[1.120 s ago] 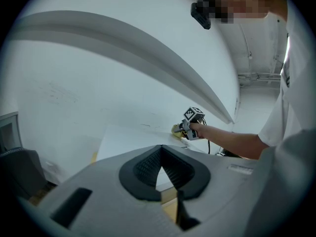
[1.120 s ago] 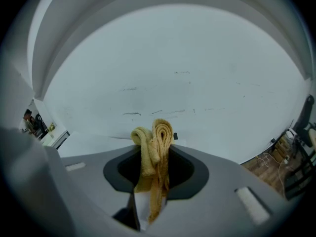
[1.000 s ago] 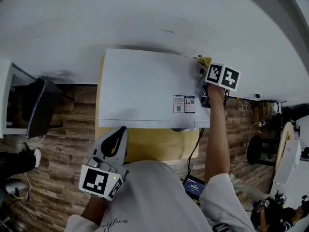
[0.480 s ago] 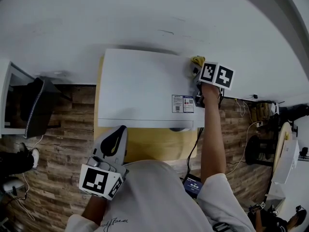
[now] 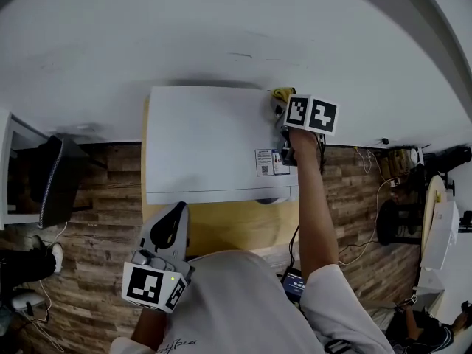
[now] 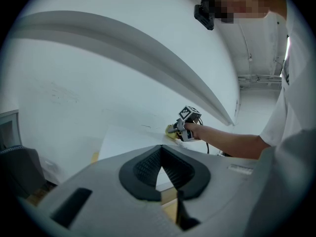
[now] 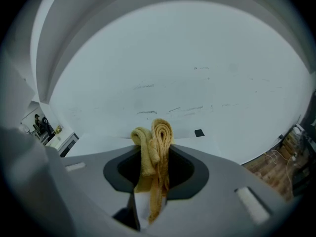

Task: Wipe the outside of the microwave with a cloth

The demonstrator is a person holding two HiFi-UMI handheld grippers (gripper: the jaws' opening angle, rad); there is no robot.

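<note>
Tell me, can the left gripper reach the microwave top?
Probably yes: the left gripper hangs empty before the microwave, nothing between them, and the right gripper and cloth are at the far corner.

My right gripper (image 7: 157, 174) clamped on a folded yellow cloth (image 7: 154, 147), its rolled ends poking up past the jaws, white microwave top (image 7: 106, 144) below, scuffed white wall (image 7: 187, 73) ahead

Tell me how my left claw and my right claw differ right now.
The right claw is shut on a folded yellow cloth; the left claw is shut on nothing. The right claw is on top of the white box-shaped microwave, at its far right corner; the left claw hangs near the person's body, off the microwave. Both are grey with black pads.
</note>
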